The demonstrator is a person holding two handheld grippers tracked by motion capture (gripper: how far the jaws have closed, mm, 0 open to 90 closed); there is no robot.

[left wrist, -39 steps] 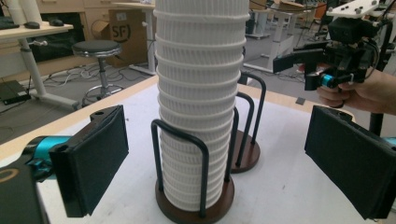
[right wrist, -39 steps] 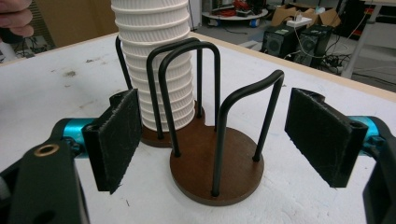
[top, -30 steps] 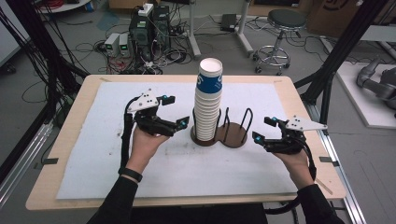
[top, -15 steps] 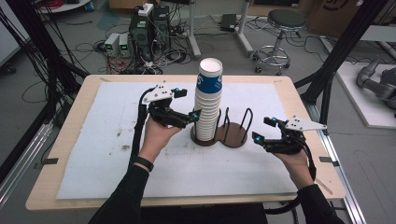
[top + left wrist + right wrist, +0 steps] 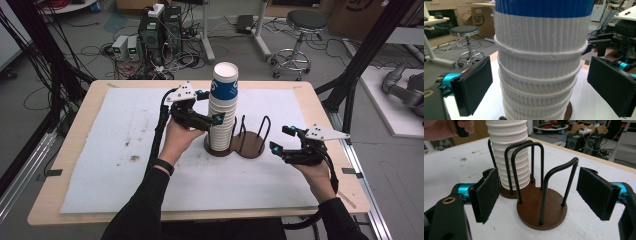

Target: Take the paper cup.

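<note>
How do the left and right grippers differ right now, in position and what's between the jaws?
The left gripper is up against the cup stack, its open jaws either side of the ribbed cups without touching; the right gripper hangs apart from the stack, off to the side of the wooden holder. The left gripper sits higher, at mid-stack; the right gripper is low, near the holder's empty half with its black wire hoops. Both are open and hold nothing.

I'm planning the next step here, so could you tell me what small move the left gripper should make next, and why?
Probably close the left gripper on the stack of paper cups: its open jaws already stand on either side of the stack with gaps on both sides, while the right gripper waits open beside the wooden holder.
</note>
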